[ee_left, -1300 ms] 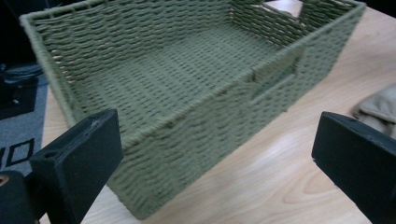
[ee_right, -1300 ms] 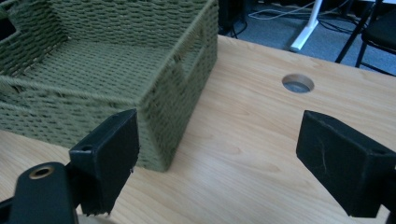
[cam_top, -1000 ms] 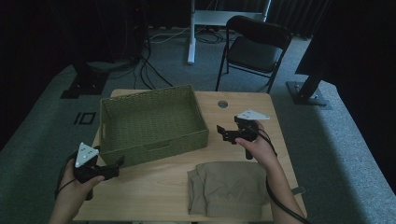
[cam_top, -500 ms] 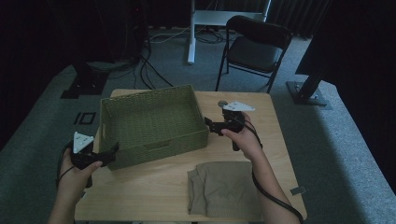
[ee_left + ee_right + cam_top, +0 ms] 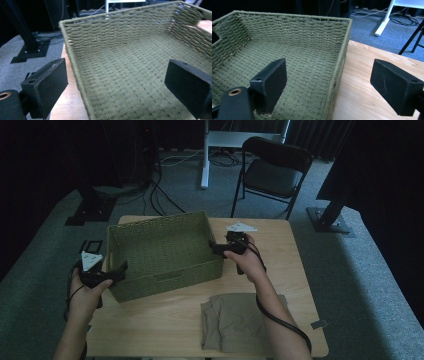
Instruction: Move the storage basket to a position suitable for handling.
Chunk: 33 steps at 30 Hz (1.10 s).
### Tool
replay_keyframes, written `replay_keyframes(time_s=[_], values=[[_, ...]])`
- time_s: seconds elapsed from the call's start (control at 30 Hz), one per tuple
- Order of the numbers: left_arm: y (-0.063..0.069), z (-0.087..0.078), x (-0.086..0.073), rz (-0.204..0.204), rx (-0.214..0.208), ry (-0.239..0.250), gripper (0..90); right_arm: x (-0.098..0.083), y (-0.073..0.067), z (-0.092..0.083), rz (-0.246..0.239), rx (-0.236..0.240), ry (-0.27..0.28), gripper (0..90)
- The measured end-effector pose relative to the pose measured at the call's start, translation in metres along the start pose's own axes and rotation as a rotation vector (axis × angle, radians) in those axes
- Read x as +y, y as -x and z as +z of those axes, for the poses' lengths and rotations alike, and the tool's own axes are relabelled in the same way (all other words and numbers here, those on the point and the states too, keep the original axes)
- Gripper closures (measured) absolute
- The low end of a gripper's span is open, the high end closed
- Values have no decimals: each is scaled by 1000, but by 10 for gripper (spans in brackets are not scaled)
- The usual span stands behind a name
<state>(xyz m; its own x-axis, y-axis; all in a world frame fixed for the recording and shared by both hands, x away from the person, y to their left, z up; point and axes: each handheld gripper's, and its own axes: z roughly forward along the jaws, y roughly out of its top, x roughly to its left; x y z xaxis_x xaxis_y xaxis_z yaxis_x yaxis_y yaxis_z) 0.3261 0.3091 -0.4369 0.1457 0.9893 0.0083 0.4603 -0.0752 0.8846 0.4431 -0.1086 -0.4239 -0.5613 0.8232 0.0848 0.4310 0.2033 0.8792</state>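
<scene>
Although both grippers have reached the woven green basket (image 5: 162, 252), neither has yet taken hold of it, so the work looks to be at its very start: the approach is made, and the clamping and whatever lift or shift follows are left to do. The light wooden tabletop (image 5: 295, 270) carries the basket on its left half, toward the far edge, empty, with its near-left corner close to the table's left edge; nearer the person, right of centre, lies a folded khaki cloth (image 5: 235, 322), apart from the basket and untouched. The left gripper (image 5: 119, 270) sits at the basket's near-left corner, held low by a hand whose forearm comes up from the bottom edge; in the left gripper view its jaws stand wide apart, straddling the left wall (image 5: 75, 70), one outside over the tabletop, the other over the woven floor. The right gripper (image 5: 214, 247) meets the right wall from the opposite side, the forearm stretched forward across the cloth, the wrist turned so the tool points leftward at the rim. In the right gripper view its jaws are likewise spread, one inside the basket, one out over bare wood, with the right wall (image 5: 338, 72) between them and not yet pinched.
</scene>
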Motion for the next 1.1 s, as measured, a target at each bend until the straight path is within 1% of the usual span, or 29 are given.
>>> replay_keyframes(time_s=[0.1, 0.17, 0.23, 0.4, 0.47, 0.53, 0.6, 0.63, 0.77, 0.9, 0.93, 0.97, 1.0, 1.03, 1.07, 1.1], values=[[-6, 7, -4, -18, 23, -18, 55, 1, 0, 9, -4, -11, -8, 135], [-8, 11, -7, -22, 30, -29, 55, 2, 1, 15, -7, -19, -12, 135], [-9, 14, -9, -34, 31, -34, 55, 2, 2, 21, -4, -27, -16, 135], [-12, 25, -11, -41, 35, -49, 55, -2, 1, 35, 2, -38, -26, 144], [-13, 29, -12, -53, 35, -44, 55, -4, 0, 40, 2, -43, -32, 148], [-16, 33, -13, -66, 36, -50, 55, -6, 0, 44, 3, -43, -39, 156], [-19, 37, -14, -64, 50, -52, 55, -7, -1, 49, -6, -56, -45, 162], [-20, 39, -14, -67, 51, -54, 55, -8, -1, 51, 1, -58, -45, 163], [-22, 47, -17, -69, 57, -79, 56, -12, -2, 60, 16, -66, -61, 210], [-26, 55, -21, -96, 77, -88, 74, -15, -3, 68, 23, -81, -69, 267], [-26, 56, -22, -95, 83, -93, 101, -16, -3, 69, 21, -85, -75, 298], [-27, 57, -23, -101, 89, -89, 150, -17, -3, 70, 16, -96, -79, 328], [-27, 58, -25, -99, 90, -95, 155, -18, -3, 70, 18, -100, -86, 343], [-27, 59, -26, -87, 91, -106, 159, -19, -2, 71, 23, -103, -91, 371], [-27, 60, -28, -81, 95, -106, 171, -20, -1, 71, 26, -105, -95, 407], [-28, 60, -28, -95, 93, -99, 188, -21, -1, 71, 34, -110, -107, 429]])
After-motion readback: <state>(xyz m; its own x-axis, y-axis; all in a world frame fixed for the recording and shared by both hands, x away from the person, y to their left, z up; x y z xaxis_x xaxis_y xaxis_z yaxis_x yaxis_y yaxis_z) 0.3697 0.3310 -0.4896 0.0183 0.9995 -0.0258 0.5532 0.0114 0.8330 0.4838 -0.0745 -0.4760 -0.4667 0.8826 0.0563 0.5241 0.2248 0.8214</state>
